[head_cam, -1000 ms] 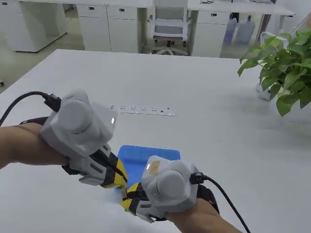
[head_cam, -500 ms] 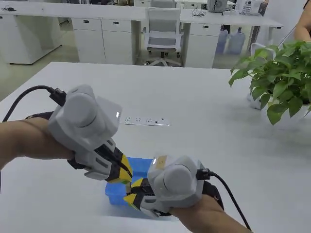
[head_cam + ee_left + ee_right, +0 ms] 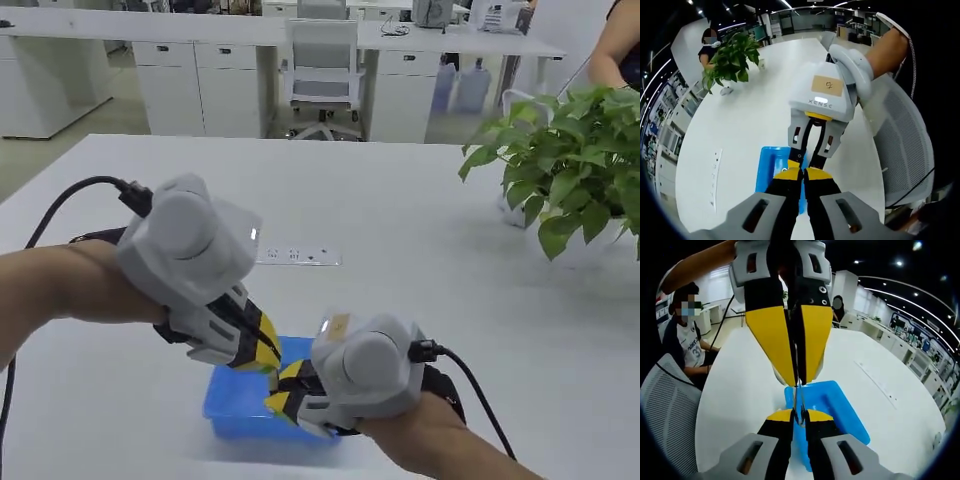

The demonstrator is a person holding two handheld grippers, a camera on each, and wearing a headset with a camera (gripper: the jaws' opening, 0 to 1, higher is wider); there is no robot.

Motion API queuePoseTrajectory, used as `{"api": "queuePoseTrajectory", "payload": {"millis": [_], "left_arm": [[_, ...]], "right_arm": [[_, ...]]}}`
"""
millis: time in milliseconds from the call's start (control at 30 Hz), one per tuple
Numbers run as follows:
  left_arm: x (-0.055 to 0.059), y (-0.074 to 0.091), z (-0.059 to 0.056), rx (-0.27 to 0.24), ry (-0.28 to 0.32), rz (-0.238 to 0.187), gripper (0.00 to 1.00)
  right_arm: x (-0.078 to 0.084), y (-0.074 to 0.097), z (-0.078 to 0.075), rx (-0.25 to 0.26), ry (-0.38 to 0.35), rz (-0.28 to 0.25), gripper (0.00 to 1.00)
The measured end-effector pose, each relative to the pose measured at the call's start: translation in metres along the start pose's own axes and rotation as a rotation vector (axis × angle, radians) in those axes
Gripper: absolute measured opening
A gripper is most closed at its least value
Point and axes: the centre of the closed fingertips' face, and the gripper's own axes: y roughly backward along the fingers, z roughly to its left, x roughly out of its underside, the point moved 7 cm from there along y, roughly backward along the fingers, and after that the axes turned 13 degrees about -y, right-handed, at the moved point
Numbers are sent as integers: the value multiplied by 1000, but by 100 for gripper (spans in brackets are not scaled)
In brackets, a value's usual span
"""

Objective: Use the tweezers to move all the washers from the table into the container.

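Currently: left claw [image 3: 796,382], right claw [image 3: 795,414] both clamped on tweezers [image 3: 797,399]; thin, springy, slippery; I'd hold mid-shank, container [image 3: 837,405] at one o'clock.

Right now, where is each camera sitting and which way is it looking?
Head view: on the headset, looking down at left claw, right claw, forearms and blue container.
Left gripper view: on the left claw, facing the right claw.
Right gripper view: on the right claw, facing the left claw and tweezers.
All share the blue container.
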Motion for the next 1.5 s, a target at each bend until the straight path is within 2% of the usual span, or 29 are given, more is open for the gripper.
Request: {"api": "queuePoseTrajectory", "payload": {"millis": [567,1000,1500], "left_arm": [[15,-31,20,10,20,0,6],[31,-51,34,30,47,7,6],[34,-60,36,50,47,8,6]], "right_arm": [[21,-16,-29,-17,-25,44,11],[35,-29,-47,-31,-90,64,11],[43,-34,-51,-30,-110,85,12]]}}
